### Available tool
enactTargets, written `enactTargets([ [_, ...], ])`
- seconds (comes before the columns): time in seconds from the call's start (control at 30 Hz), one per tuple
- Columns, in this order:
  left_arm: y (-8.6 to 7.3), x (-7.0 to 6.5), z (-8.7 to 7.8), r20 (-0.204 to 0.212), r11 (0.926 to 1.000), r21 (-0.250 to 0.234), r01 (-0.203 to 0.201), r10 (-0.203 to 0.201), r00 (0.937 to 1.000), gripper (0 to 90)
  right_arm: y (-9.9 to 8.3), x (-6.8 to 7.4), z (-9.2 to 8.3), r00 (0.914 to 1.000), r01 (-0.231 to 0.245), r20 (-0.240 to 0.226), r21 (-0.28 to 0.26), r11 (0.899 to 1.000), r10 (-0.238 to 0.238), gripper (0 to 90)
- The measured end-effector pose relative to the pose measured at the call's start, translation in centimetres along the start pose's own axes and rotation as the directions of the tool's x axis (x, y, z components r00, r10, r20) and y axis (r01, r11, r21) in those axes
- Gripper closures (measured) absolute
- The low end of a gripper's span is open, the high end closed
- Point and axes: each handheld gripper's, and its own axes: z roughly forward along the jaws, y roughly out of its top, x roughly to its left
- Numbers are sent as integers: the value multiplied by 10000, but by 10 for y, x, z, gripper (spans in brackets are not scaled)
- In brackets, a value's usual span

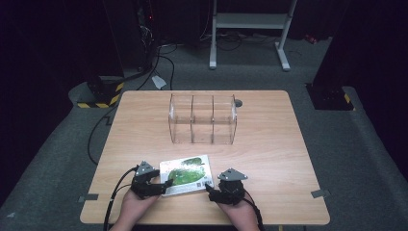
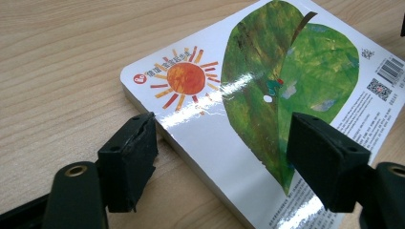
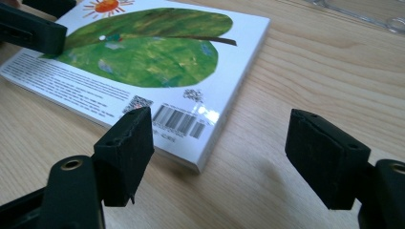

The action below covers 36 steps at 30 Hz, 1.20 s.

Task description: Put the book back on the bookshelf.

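A thin book (image 1: 186, 174) with a white cover, a big green leaf and an orange sun lies flat on the table near its front edge. My left gripper (image 1: 167, 185) is at the book's left side. In the left gripper view (image 2: 222, 143) its jaws stand open, one beside the book's (image 2: 267, 81) edge, the other over the cover. My right gripper (image 1: 208, 186) is at the book's near right corner. In the right gripper view (image 3: 222, 133) its jaws are open, one by the barcode corner of the book (image 3: 143, 52), the other over bare wood.
A clear plastic organizer (image 1: 202, 119) with three compartments stands in the middle of the wooden table (image 1: 269, 144), beyond the book. A white metal stand (image 1: 250, 21) and cables are on the floor behind the table.
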Motion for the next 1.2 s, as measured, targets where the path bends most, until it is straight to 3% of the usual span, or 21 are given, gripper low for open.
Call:
enactTargets([
  [0.17,0,-1,0,-83,9999,13,141,-141,9999,245,10,3,5,9996,48,-285,116,9999,-45,240],
  [0.2,0,-1,0,-47,9998,-4,194,-194,9998,238,14,1,10,9991,-264,-314,116,9996,267,248],
  [0.33,0,-2,0,-73,9998,-10,214,-214,9997,229,17,0,21,9991,-287,-305,296,9992,296,246],
  [0.4,0,-2,1,24,9995,-80,320,-320,9995,225,15,-2,26,9966,-622,-506,458,9970,645,244],
  [0.73,1,-4,2,-84,9993,-94,357,-357,9993,217,12,4,28,9925,-502,-1086,614,9969,566,236],
  [0.97,1,-2,2,-212,9988,-47,480,-481,9986,228,9,8,25,9941,-316,-1014,588,9978,375,233],
  [1.1,2,-7,4,-314,9995,-8,321,-321,9990,210,8,11,23,9942,-457,-941,643,9969,517,232],
  [1.2,3,-7,5,-315,9991,-55,419,-421,9986,203,8,11,23,9942,-461,-944,662,9967,523,233],
])
